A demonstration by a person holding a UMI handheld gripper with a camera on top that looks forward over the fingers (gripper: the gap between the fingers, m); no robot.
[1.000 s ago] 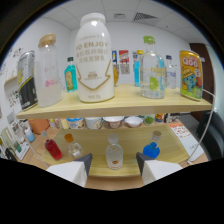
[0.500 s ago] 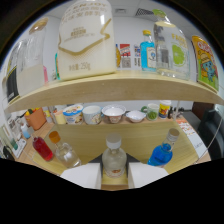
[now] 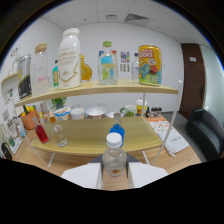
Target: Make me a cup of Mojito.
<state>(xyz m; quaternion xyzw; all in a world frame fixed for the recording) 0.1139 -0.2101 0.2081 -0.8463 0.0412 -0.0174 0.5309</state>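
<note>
Upper shelf (image 3: pixel 100 90) carried a large white bottle (image 3: pixel 68 58) and a yellow can (image 3: pixel 149 64). Behind the bench stood a dark door (image 3: pixel 191 80); a black chair (image 3: pixel 207 132) sat below it.

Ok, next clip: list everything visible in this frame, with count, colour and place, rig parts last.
Small clear bottle: one, white cap, orange label, between the gripper's jaws.
Blue bottle: one, just beyond it on the lower shelf.
Red bottle: one, lower shelf, beside a clear glass.
Bowls and cups: several, white and mixed, along the back of the lower shelf.
Large white bottle: one, upper shelf.
Clear water bottle: one, green cap, upper shelf.
Yellow carton: one, upper shelf.
Black chair: one, beyond the shelves.
Gripper: one, white jaws either side of the small bottle; contact unclear.
</note>
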